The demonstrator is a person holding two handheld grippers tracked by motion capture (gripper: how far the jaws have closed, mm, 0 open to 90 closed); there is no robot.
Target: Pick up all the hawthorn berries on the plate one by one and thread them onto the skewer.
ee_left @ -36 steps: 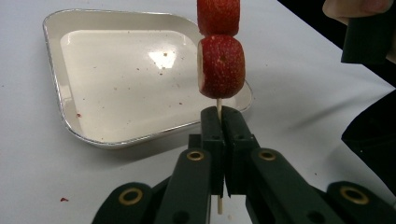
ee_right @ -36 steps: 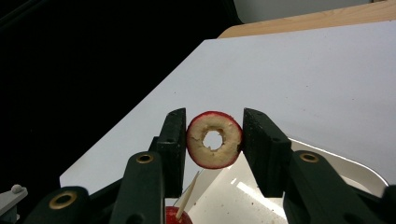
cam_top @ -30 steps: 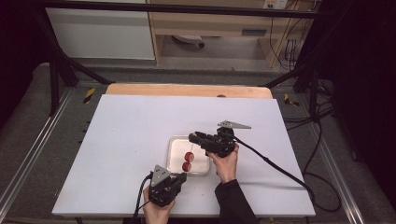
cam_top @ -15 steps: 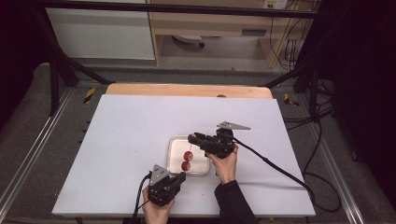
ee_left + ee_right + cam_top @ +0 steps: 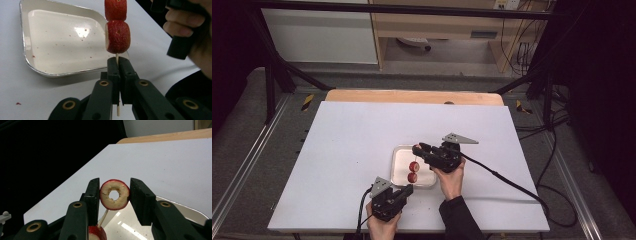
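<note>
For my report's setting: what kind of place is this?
Probably a lab or workshop recording bench, not a kitchen: a white table inside a black metal frame, loose cables on grey floor, and a plain cabinet behind.

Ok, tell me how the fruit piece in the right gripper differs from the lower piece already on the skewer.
The cored ring sits between the right gripper jaws, off the skewer; the lower skewered piece is threaded on the stick that the shut left gripper clamps. The ring shows its pale cut face with an open hole; the lower skewered piece shows mostly red speckled skin. Both are red-skinned, pale-fleshed fruit chunks above the tray.
</note>
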